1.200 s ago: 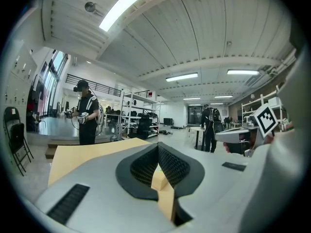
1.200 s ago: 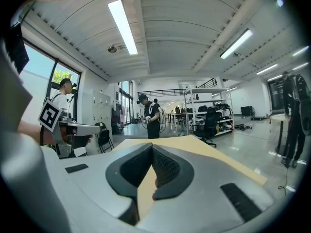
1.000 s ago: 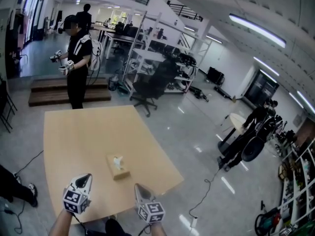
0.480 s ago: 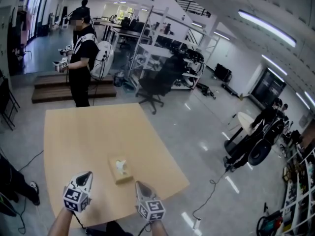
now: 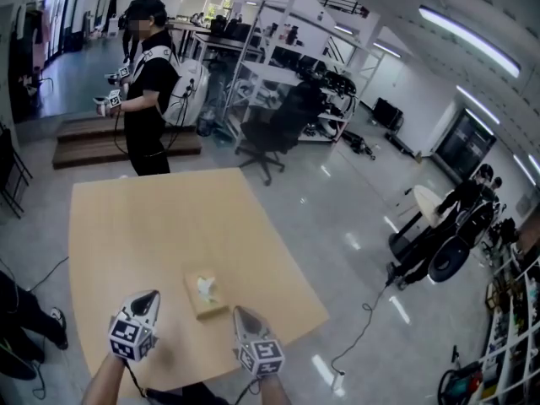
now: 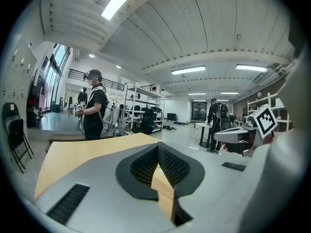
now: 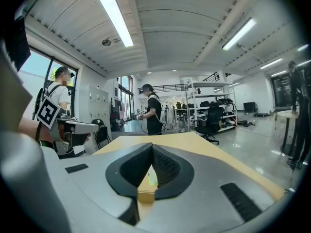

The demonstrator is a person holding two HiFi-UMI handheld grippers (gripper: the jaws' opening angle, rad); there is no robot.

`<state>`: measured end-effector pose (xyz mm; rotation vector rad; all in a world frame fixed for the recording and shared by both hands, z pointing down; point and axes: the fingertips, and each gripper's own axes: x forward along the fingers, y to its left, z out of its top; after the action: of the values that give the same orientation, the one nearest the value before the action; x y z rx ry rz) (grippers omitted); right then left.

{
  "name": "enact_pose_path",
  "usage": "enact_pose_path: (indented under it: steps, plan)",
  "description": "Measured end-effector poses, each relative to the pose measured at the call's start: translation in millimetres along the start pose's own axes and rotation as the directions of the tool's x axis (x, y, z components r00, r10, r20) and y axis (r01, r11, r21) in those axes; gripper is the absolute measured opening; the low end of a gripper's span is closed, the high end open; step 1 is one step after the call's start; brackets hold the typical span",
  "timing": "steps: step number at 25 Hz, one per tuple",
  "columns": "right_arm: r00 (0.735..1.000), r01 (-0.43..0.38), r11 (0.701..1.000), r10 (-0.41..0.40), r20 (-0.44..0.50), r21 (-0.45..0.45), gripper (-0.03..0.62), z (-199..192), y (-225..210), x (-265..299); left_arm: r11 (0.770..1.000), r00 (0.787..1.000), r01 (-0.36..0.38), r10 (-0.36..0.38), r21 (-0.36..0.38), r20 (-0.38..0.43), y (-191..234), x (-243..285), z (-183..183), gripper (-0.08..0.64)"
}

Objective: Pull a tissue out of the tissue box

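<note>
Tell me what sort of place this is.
Likely an open-plan lab or workshop: metal shelves loaded with equipment, an office chair, and a person standing with devices in hand beyond the table.

A low tan tissue box (image 5: 206,295) lies flat, just ahead of the left gripper (image 5: 149,299) and the right gripper (image 5: 240,313), between their tips. A pale, crumpled tissue (image 5: 207,287) pokes up from its top opening.
</note>
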<state>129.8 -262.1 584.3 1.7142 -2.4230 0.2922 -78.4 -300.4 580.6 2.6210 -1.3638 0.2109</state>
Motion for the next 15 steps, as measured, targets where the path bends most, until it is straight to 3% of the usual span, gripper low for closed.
enact_pose_path:
  steps: [15]
  plan:
    - [0.995,-0.044,0.999,0.045,-0.083,0.012,0.011,-25.4,1.1,31.8,0.998,0.999,-0.01,0.007,-0.062,-0.054,8.3,20.9,-26.2,0.009]
